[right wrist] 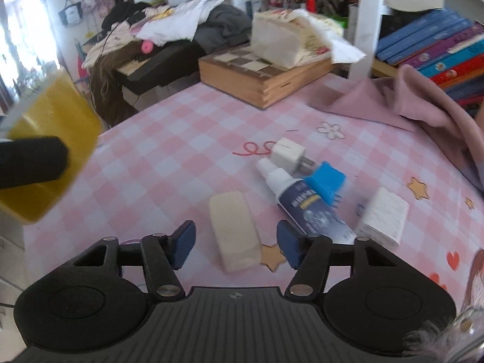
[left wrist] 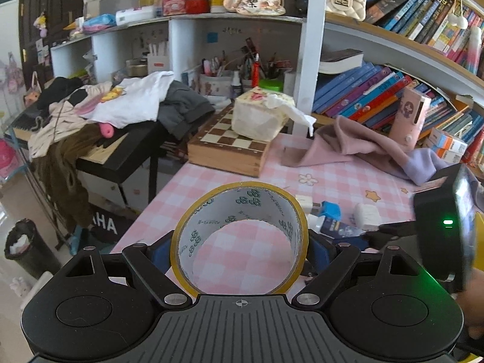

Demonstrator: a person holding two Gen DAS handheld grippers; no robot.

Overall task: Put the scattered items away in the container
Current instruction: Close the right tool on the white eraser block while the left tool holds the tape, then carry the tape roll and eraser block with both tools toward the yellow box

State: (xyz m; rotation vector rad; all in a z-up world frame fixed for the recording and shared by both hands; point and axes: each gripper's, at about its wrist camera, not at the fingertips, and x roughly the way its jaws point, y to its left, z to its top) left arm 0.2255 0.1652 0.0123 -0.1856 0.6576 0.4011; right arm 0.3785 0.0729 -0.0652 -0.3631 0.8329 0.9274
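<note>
Two grippers work over a pink checked tablecloth (right wrist: 169,163). The left gripper (left wrist: 239,249) is clamped on a tape roll (left wrist: 239,236): its blue pads press the roll's yellow outer sides, and the roll stands on edge between them, its hole facing the camera, lifted clear of the cloth. Ahead of it and to the left sits a wooden chessboard box (left wrist: 227,148) with a tissue pack (left wrist: 260,115) on top; ahead and to the right a pink cloth (left wrist: 348,145) lies crumpled before shelves of books (left wrist: 378,90). The right gripper (right wrist: 236,243) has its jaws apart, with nothing pressed between them. A cream eraser (right wrist: 234,230) lies on the tablecloth between its blue fingers (right wrist: 183,242), with a gap on each side, so the pads do not touch it. Just right of the right finger lies a tube (right wrist: 302,202), its white cap pointing away. Beyond the tube's cap is a white plug (right wrist: 289,154), and a blue block (right wrist: 325,181) rests against the tube's far side. Further right lies a white box (right wrist: 384,216), blurred. At the far left of the right wrist view the tape roll shows as a yellow blur beside a black finger of the left gripper. No container can be made out in either view.
</note>
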